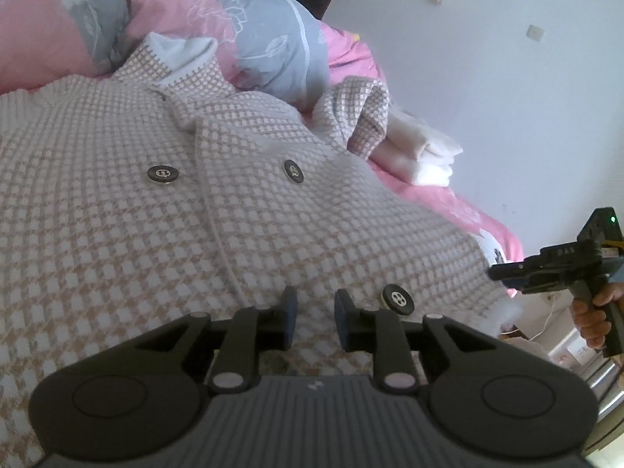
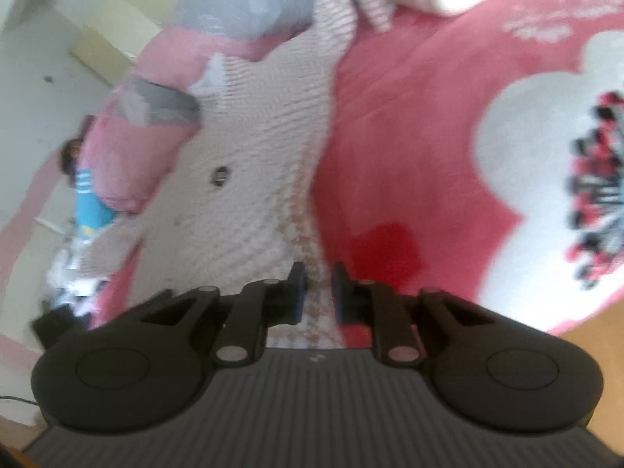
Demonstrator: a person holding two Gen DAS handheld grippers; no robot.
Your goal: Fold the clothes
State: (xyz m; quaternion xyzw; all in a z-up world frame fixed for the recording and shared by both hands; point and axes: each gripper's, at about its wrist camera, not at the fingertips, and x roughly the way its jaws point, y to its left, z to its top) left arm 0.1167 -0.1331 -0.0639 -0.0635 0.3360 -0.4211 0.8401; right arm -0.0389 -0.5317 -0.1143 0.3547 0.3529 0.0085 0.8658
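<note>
Two grippers hover over a houndstooth coat spread front-up on a pink bedspread. Seen from the left wrist, the left gripper points down at the coat's lower front; its jaws stand a little apart with only a bare gap between them, the cloth below and not pinched. A dark button lies just beside the right-hand finger, and two more buttons sit higher on the chest, either side of the front edge. The right gripper, held in a hand at the far right of the left wrist view, hangs over the coat's side edge where cloth meets bedspread; its jaws are also slightly parted and grip nothing, though that view is blurred. Past the collar, a rumpled pink and grey floral quilt lies against the coat's top. One sleeve stands bunched up near a stack of folded white cloth next to the white wall. A white flower print with a red and black centre marks the bedspread to the right.
</note>
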